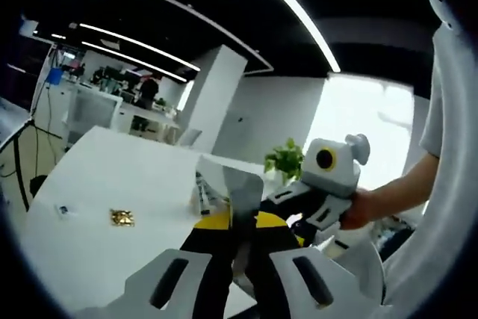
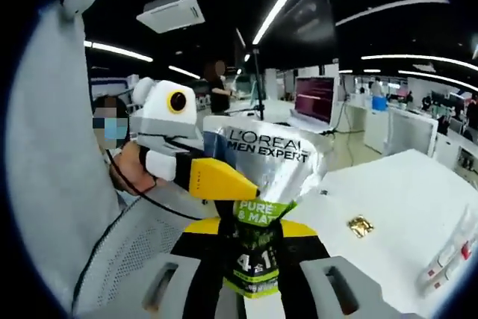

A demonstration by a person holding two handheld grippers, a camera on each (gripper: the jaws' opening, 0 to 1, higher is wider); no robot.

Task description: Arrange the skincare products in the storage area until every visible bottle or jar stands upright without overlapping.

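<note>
1. Left hand-held gripper (image 1: pixel 240 248): jaws clamped on the silver tube (image 1: pixel 237 184), seen edge-on between them, held up above the white surface (image 1: pixel 112 184).
2. Right hand-held gripper (image 2: pixel 250 255): jaws closed on the same tube (image 2: pixel 265 177); the left one's yellow tip pinches it from the left.
3. Print reads "L'OREAL MEN EXPERT", "PURE & MAT…".
4. Tube's long axis runs up from the right jaws, wide crimped end uppermost.
5. Gold wrapper (image 2: pixel 360 225) lies on the surface at right.

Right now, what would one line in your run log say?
left tool: shut on L'Oreal Men Expert tube | right tool: shut on tube | held above white table | gold packet: on table
</note>
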